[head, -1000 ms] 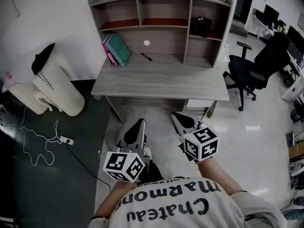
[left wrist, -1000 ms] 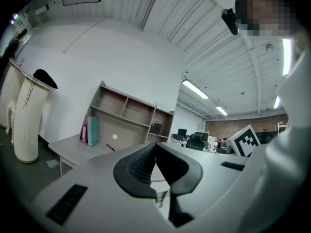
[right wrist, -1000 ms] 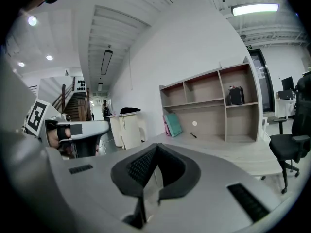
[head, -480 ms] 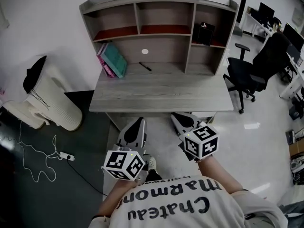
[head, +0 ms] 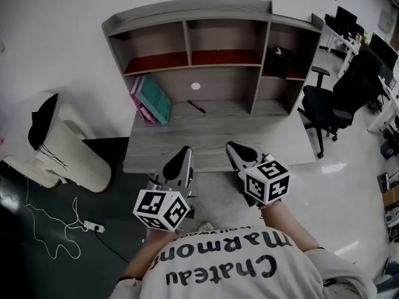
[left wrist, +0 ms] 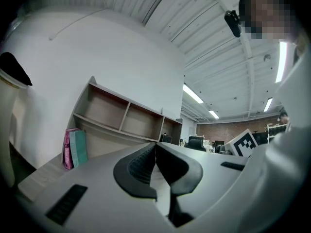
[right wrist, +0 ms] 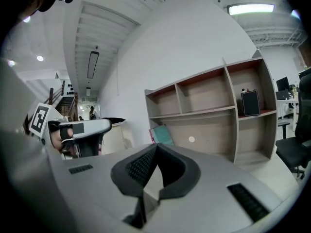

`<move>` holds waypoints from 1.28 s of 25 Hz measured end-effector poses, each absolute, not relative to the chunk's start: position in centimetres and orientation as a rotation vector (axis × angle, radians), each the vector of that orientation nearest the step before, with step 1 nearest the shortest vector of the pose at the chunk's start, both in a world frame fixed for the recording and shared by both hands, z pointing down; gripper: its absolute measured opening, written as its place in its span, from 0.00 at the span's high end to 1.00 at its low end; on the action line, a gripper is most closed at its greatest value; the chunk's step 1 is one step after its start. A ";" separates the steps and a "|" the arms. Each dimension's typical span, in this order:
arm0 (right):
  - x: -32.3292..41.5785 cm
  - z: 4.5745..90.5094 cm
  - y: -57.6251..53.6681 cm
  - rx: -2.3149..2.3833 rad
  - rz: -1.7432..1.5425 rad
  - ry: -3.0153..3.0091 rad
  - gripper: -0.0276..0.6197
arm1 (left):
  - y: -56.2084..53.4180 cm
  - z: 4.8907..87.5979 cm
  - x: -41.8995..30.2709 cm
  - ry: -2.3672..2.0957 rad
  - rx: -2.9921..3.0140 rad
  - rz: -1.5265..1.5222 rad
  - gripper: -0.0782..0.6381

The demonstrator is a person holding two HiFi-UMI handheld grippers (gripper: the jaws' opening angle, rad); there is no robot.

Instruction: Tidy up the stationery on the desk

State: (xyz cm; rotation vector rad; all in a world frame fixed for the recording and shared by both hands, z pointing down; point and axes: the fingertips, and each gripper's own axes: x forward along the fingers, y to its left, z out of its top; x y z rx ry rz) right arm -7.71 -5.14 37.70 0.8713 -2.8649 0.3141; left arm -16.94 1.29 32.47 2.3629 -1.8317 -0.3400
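Black office chair (head: 340, 101), white bin (head: 70, 157)

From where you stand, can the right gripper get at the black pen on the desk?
Probably yes, after leaning in. The pen lies far back under the shelf. The desktop between it and the right gripper is bare, but its fingers are shut and must open first.

Head view: from above, steeply down & fwd onto worktop (head: 212, 132) and shelf unit (head: 224, 83), fairly far off. Left gripper view & right gripper view: low, by worktop front, facing fwd/up along own jaws. All 3 share shelf unit + books (head: 153, 99).
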 end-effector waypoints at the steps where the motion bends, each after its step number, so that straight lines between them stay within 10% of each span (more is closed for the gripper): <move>1: -8.3 37.5 -5.8 0.881 0.316 -2.868 0.94 | 0.6 32.2 -17.5 -1.826 2.373 -0.336 0.87; 32: -14.8 44.8 -17.0 0.858 0.422 -2.712 0.94 | -10.7 38.9 -25.5 -1.749 2.191 -0.353 0.87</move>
